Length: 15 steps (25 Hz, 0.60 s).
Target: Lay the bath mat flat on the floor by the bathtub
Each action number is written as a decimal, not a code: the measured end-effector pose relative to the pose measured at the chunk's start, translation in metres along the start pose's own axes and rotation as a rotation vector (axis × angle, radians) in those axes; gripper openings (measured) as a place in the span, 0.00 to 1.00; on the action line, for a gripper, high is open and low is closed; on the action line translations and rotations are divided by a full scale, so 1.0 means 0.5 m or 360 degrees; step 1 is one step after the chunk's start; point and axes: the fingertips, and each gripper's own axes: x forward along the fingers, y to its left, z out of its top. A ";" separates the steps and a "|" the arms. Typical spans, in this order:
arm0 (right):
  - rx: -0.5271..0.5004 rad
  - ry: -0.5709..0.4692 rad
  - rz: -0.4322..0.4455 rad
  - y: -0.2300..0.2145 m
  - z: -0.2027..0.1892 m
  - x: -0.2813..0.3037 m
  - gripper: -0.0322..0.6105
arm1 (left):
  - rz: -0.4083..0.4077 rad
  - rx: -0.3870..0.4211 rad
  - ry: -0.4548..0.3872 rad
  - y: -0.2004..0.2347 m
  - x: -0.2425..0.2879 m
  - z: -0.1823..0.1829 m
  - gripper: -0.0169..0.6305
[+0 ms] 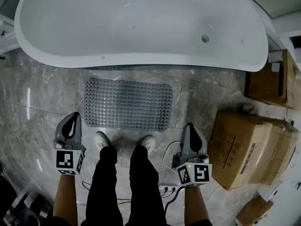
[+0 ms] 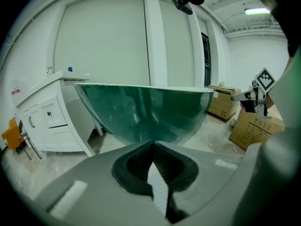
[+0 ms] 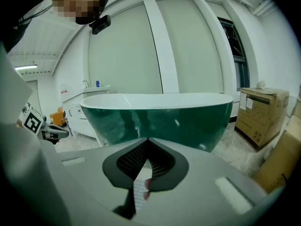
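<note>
1 bath mat is lying flat on the marbled floor just beside the bathtub. Its long axis is running parallel to the bathtub's long side, its 2 short ends are pointing toward the bathtub's 2 ends, and its far long edge is sitting close under the bathtub's rim. 2 white shoes are standing just short of the mat's edge away from the bathtub, toes toward the bathtub. The person is holding 2 tongs, 1 on each side of the legs and farther from the bathtub than the mat, with 2 forearms reaching forward and both noses aiming at the bathtub and tipping downward. The left tongs are clenched with nothing between the jaws, and the right tongs are likewise clenched and empty; each is carrying 1 marker cube. 3 cardboard boxes are sitting on the floor off the bathtub's drain end.
</note>
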 end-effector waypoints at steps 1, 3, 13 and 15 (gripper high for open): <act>0.0000 0.0000 0.0001 0.004 0.006 -0.006 0.09 | -0.0001 0.0003 -0.0001 0.001 -0.007 0.005 0.03; -0.0001 0.0004 0.0004 0.013 0.014 -0.015 0.09 | -0.0004 -0.0001 0.0015 0.002 -0.021 0.009 0.03; -0.0010 -0.0016 0.0021 0.028 0.084 -0.055 0.09 | -0.0010 -0.0020 0.0025 -0.018 -0.075 0.067 0.03; -0.0003 -0.0029 0.0019 0.028 0.099 -0.064 0.09 | -0.0001 -0.0009 0.0004 -0.020 -0.084 0.085 0.03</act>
